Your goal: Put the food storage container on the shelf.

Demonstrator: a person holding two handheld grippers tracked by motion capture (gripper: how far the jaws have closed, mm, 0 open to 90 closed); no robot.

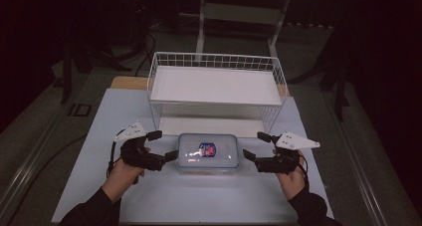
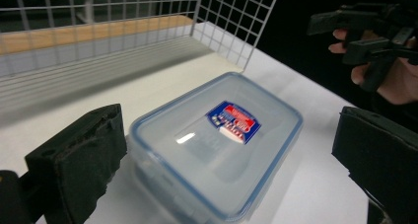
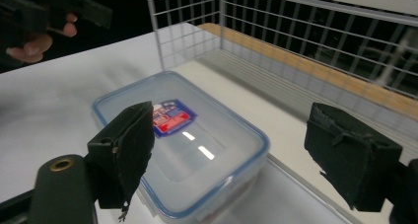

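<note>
the box (image 1: pixel 208 152) sits right between the left gripper (image 1: pixel 163 145) and right gripper (image 1: pixel 253 146), both spread wide and gripping nothing, so probably best they square up on its short ends and squeeze evenly before lifting toward the rack (image 1: pixel 215 61).

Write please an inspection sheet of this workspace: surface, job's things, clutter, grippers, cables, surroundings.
Surface: white table, bare around the box.
Job's things: clear plastic box with blue-rimmed lid and a label, flat on the table before the white wire rack.
Clutter: nothing seen.
Grippers: left gripper open at the box's left end; right gripper open at its right end, apart from the box; fingers press on nothing.
Cables: one trails from each gripper; more on the floor behind.
Surroundings: dark room, a frame beyond the table.
</note>
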